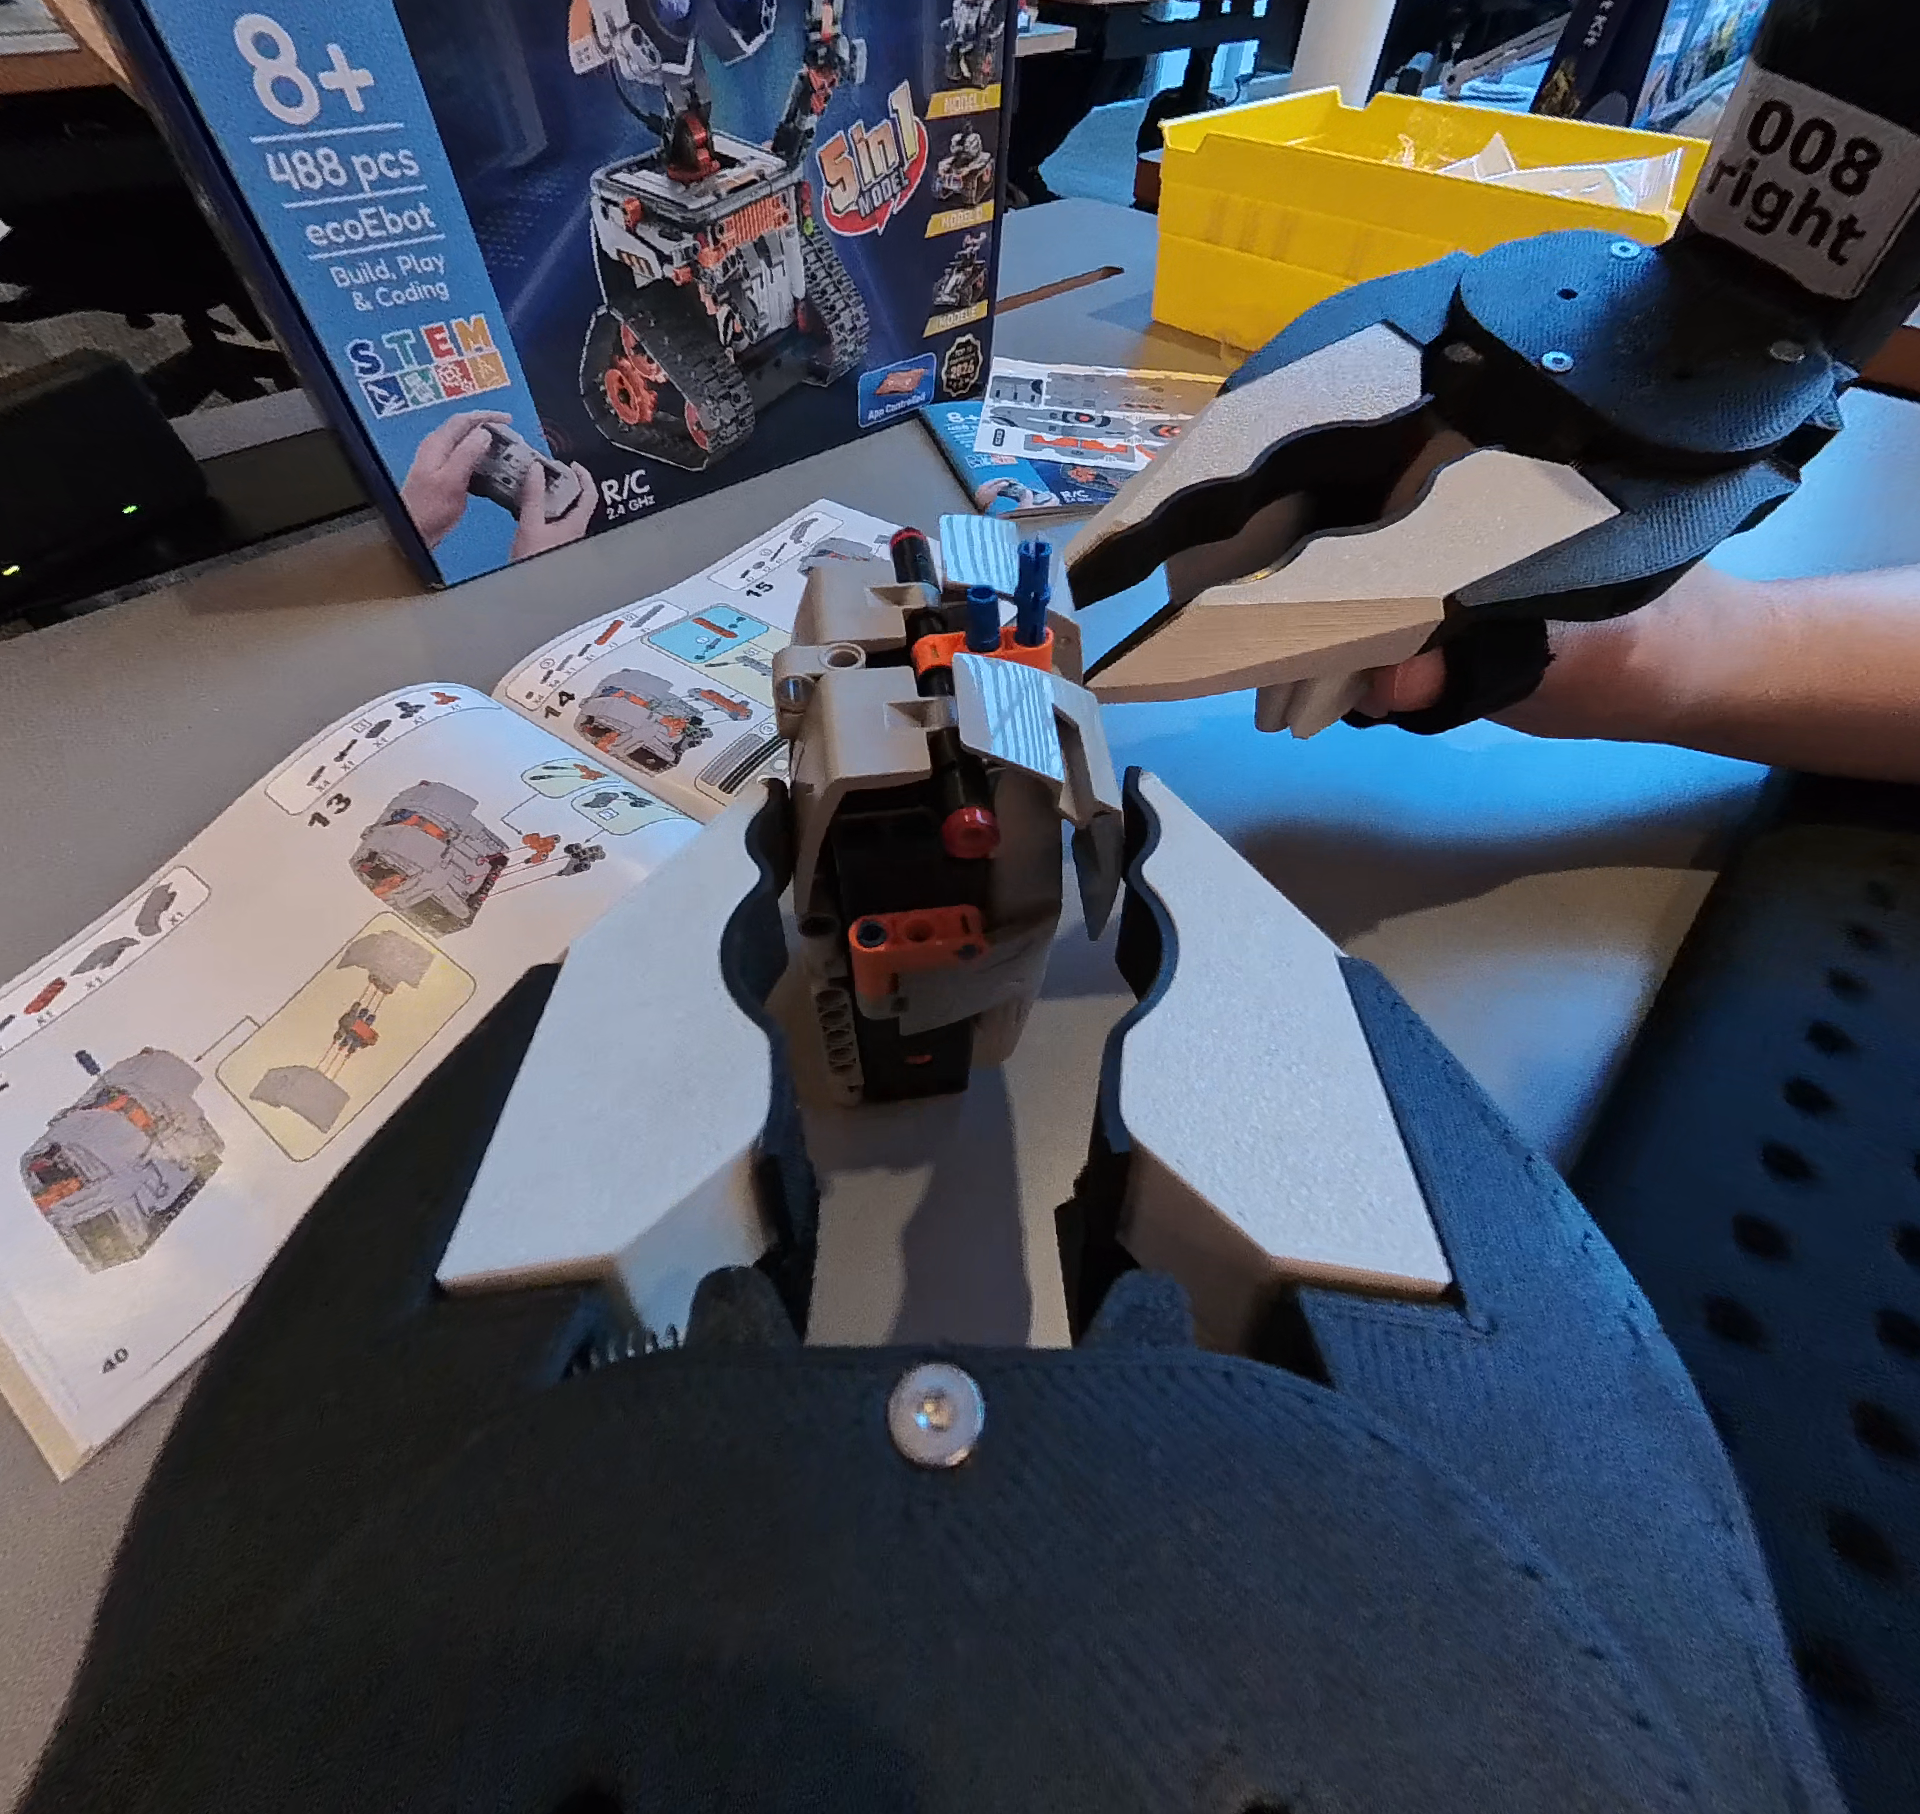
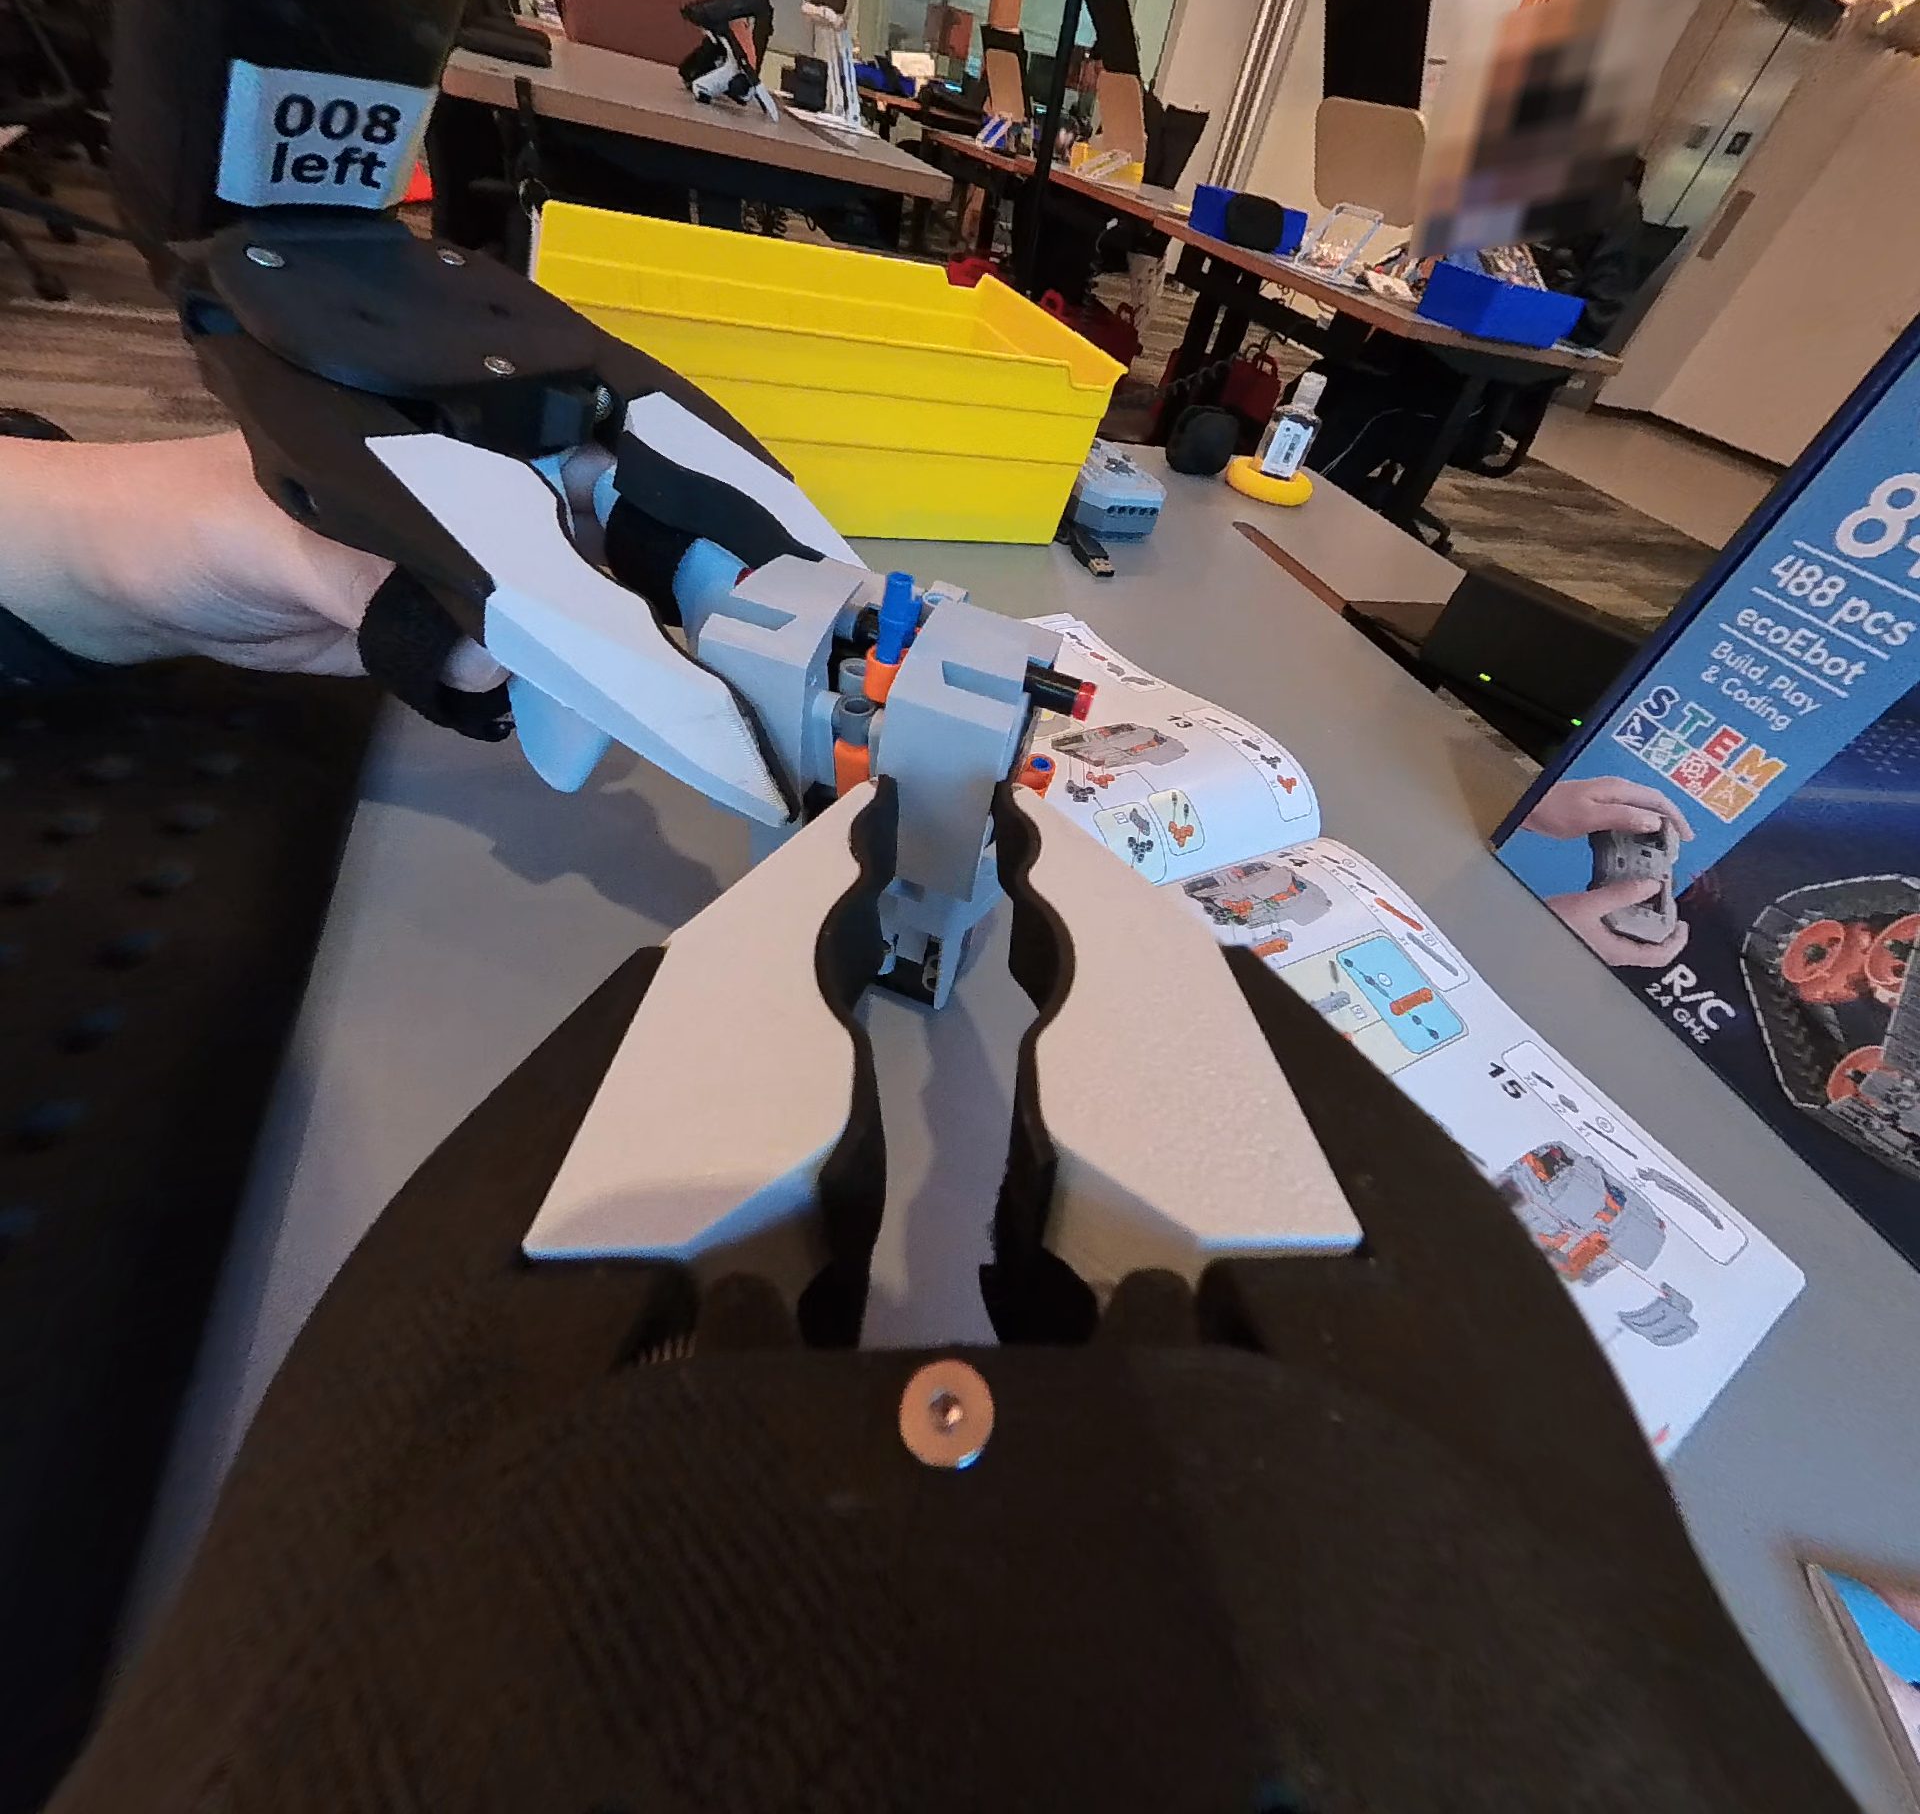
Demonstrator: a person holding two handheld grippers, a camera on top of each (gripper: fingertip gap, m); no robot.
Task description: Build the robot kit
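A grey, black and orange brick assembly [image 1: 914, 881] with blue pins and a red-tipped black axle stands on end on the grey table [image 1: 1455, 881]. My left gripper [image 1: 951, 798] is shut on its lower sides. It also shows in the right wrist view [image 2: 805, 684], clamped on the assembly [image 2: 935, 725]. My right gripper [image 2: 938, 803] comes in from the right. Its jaws are a little apart, and its tips [image 1: 1081, 626] are at the assembly's upper right edge, by the blue pins. Nothing visibly sits between its fingers.
An open instruction booklet [image 1: 312, 933] lies left of the assembly. A tall blue kit box [image 1: 520, 206] stands behind it. A yellow bin [image 1: 1351, 206] is at the back right and a leaflet [image 1: 1070, 434] lies in front of it. A black perforated mat [image 1: 1787, 1141] is on the right. Left and right tips are no more than a few centimetres apart.
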